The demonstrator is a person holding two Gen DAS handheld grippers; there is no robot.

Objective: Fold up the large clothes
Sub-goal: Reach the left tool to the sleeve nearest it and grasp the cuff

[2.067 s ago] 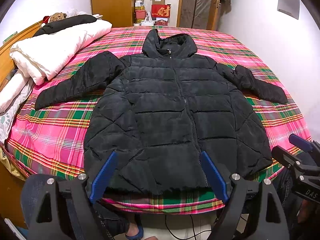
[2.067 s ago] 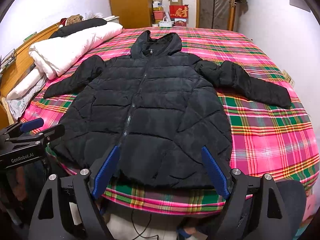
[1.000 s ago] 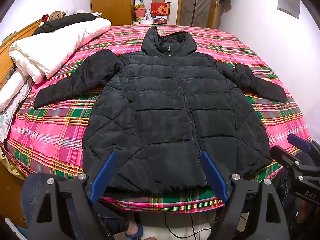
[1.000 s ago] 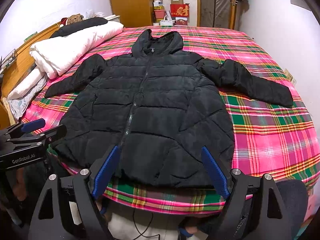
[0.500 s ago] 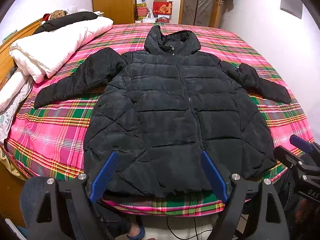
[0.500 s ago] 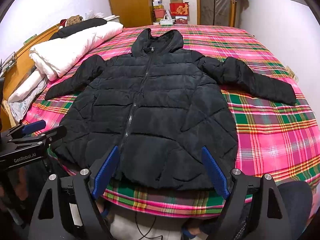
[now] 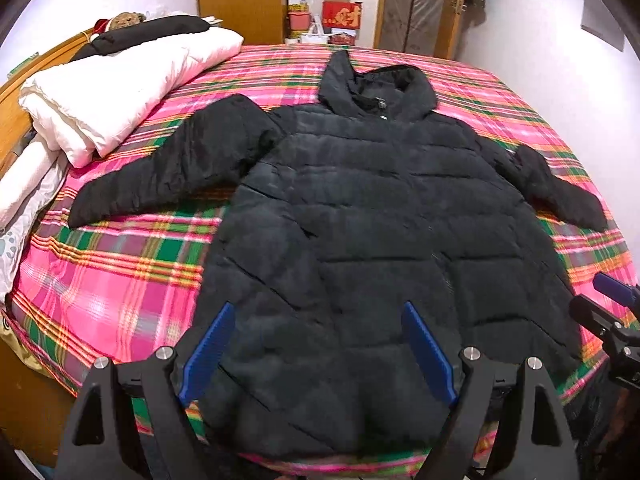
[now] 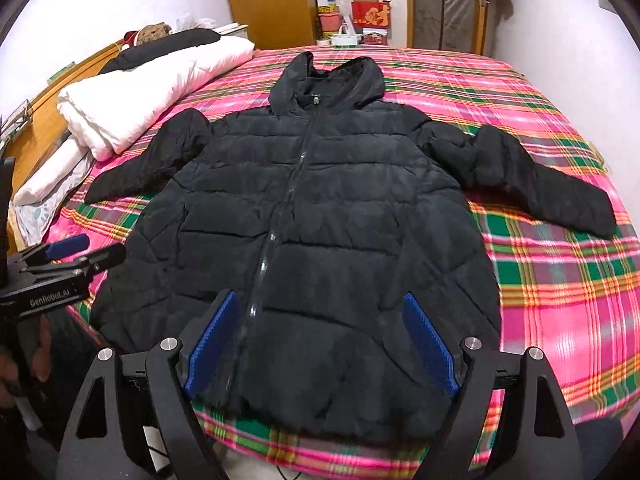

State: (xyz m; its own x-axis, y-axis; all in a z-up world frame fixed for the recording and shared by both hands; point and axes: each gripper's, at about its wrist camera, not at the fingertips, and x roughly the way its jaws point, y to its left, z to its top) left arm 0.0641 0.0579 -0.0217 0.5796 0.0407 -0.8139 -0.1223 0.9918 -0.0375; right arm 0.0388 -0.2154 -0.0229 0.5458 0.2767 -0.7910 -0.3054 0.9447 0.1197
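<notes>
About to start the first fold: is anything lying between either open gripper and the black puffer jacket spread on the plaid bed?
Nothing visible does. The left gripper and right gripper both hover open over the black puffer jacket near its hem. The folded white duvet lies apart, by the headboard.

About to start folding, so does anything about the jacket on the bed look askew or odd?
Nothing stands out. The black quilted hooded jacket lies flat, zipped, face up on the pink plaid bedspread, both sleeves spread outward. Its hem reaches the bed's near edge.
</notes>
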